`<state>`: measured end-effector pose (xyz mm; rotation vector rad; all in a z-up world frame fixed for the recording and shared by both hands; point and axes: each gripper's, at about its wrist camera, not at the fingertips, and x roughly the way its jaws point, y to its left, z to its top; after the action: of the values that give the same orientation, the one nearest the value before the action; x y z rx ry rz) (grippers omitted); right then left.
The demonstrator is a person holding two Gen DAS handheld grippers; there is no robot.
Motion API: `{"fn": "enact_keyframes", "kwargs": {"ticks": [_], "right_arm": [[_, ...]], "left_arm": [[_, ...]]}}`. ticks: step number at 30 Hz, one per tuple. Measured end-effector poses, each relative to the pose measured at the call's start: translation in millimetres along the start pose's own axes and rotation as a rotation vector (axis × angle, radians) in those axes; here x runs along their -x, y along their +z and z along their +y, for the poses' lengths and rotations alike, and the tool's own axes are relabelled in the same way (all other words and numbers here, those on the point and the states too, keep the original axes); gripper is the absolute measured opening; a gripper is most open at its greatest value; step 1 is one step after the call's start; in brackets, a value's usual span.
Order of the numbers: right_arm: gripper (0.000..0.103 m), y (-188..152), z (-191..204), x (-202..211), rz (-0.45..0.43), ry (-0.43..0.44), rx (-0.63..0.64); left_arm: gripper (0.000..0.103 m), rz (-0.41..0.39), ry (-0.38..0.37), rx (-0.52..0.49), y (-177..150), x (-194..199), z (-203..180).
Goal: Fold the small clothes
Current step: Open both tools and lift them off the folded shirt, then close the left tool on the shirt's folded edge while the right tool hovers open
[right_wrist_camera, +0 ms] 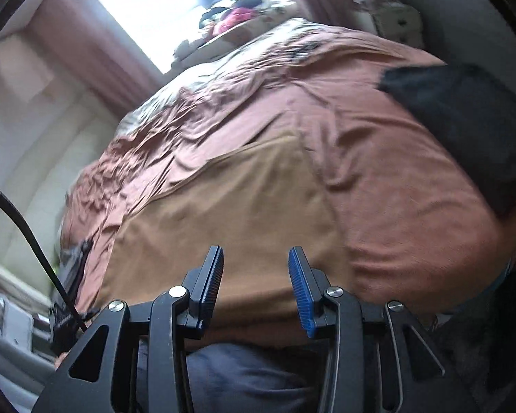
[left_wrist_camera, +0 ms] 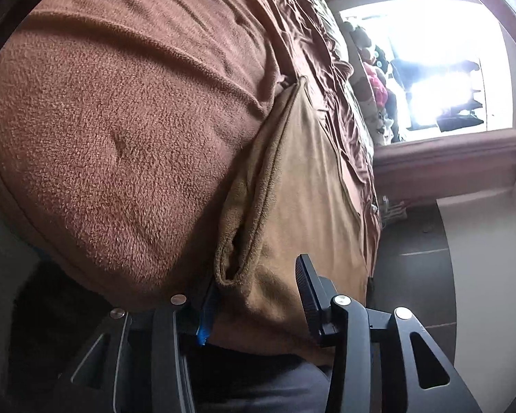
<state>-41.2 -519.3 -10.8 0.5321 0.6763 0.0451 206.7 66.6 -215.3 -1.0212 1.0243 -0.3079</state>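
Tongs, left (left_wrist_camera: 258, 296) and right (right_wrist_camera: 256, 284), part-open, empty (both); fold in tan cloth (left_wrist_camera: 302, 186) at 12 o'clock may spring back.

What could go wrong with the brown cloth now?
The left gripper is open with the cloth's folded edge between its fingers, so lifting away might snag it and spoil the fold. The cloth lies near the bed's edge, so a tug could slide it off. The right gripper is open and empty.
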Motion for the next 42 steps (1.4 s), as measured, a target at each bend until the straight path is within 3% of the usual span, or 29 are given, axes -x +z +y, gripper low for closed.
{"fn": "enact_keyframes", "kwargs": {"ticks": [5,11,20,32,42], "right_arm": [[0.037,-5,44,-18,-0.005,-0.001,0.086],[0.037,-14,83,-65,0.104,0.052,0.137],[0.037,-27,116,-128,0.224,0.044,0.2],[0.03,-48,143,-216,0.352,-0.077,0.309],[0.022,-17,163,-222,0.35,-0.074,0.351]], "left_arm": [[0.042,-0.017,0.015,-0.008,4,0,-7],[0.04,-0.04,0.032,0.015,9,2,-13],[0.04,-0.091,0.063,0.049,-1,-4,-7],[0.034,-0.156,0.032,0.082,-9,-2,1],[0.028,-0.193,0.031,0.089,-16,8,2]]}}
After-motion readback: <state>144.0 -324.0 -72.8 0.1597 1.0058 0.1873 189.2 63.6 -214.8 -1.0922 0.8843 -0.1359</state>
